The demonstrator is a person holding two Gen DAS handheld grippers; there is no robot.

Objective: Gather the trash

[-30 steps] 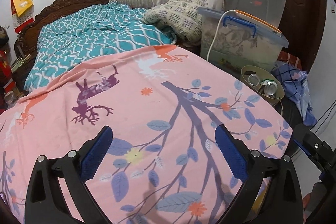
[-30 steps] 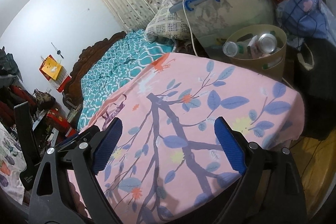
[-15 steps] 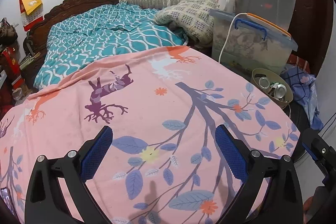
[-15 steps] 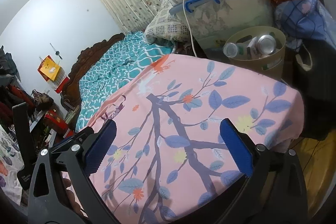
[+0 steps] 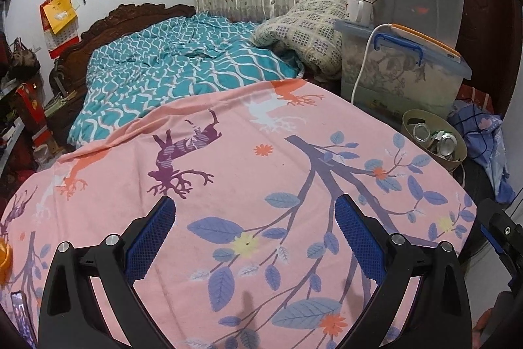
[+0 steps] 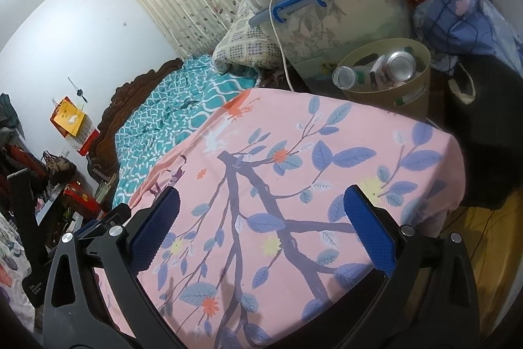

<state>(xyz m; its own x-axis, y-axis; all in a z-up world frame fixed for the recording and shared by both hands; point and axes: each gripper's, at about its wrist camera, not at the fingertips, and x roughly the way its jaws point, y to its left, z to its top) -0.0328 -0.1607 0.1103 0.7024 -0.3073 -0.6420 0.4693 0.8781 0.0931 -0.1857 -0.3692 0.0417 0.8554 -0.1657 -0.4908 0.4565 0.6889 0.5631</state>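
Note:
A tan waste bin stands on the floor off the bed's far right corner. It holds cans and a clear bottle. In the right wrist view the bin holds a silver can and a bottle. My left gripper is open and empty above the pink blanket. My right gripper is open and empty above the pink blanket's right corner. No loose trash shows on the blanket.
Stacked plastic storage boxes with a white cable stand behind the bin. A teal quilt and a checked pillow lie further up the bed. Blue clothes lie right of the bin. Cluttered shelves stand at the left.
Both grippers have drawn back from the bin, which looks smaller in the left view. The right gripper's jaws have opened a little wider.

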